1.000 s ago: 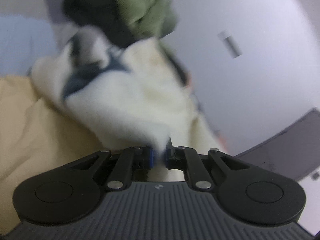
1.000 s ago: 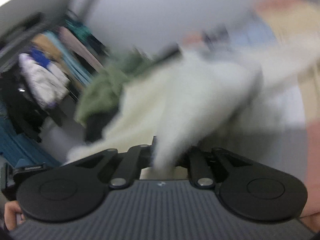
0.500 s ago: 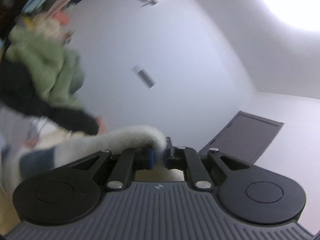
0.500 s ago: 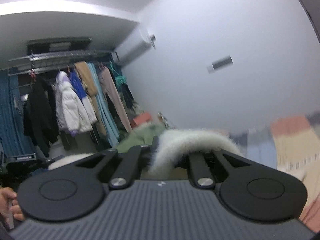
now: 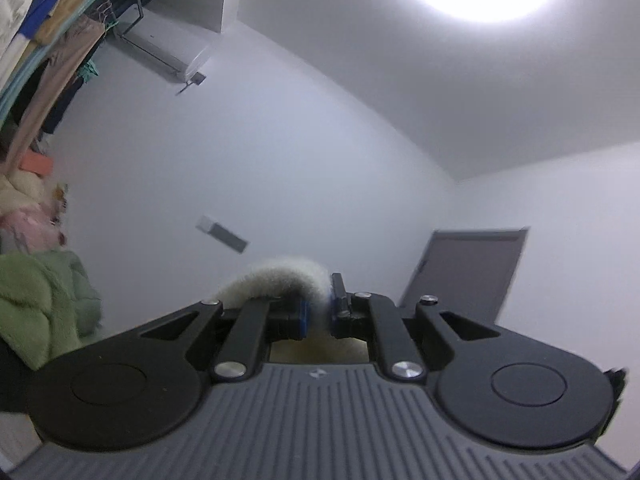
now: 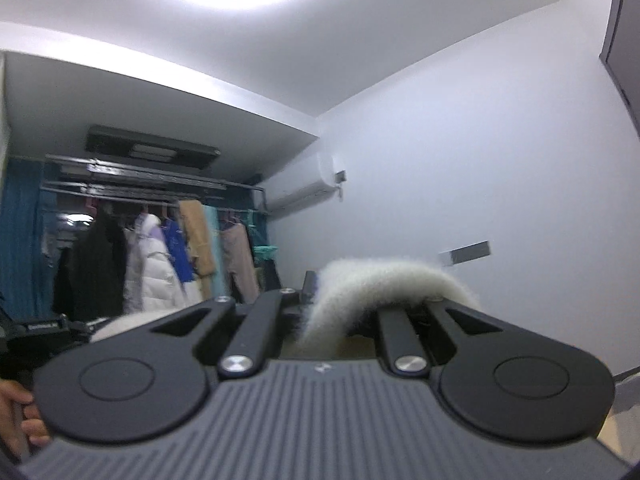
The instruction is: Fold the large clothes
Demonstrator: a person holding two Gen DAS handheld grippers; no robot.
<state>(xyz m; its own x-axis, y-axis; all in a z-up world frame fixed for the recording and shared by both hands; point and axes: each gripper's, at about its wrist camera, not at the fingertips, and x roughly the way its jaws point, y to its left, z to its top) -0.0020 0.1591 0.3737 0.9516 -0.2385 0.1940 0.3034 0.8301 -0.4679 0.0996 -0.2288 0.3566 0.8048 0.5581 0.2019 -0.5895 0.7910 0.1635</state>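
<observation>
A cream fleece garment is pinched in my left gripper, which is shut on its fuzzy edge; the fabric curls over the left finger and drops out of sight below. In the right wrist view my right gripper is shut on another part of the same cream fleece garment, which arches over the right finger. Both grippers are raised high and point slightly upward at the walls and ceiling. The rest of the garment hangs hidden under the grippers.
A green fleece garment lies in a pile at the left. A clothes rack with several hanging coats stands at the back, an air conditioner beside it. A dark door is in the far wall. A hand shows at lower left.
Both grippers rose steeply with the cream garment held; the views swung from the bed and clothes pile up to the walls, ceiling light and rack. The grips stayed shut.
</observation>
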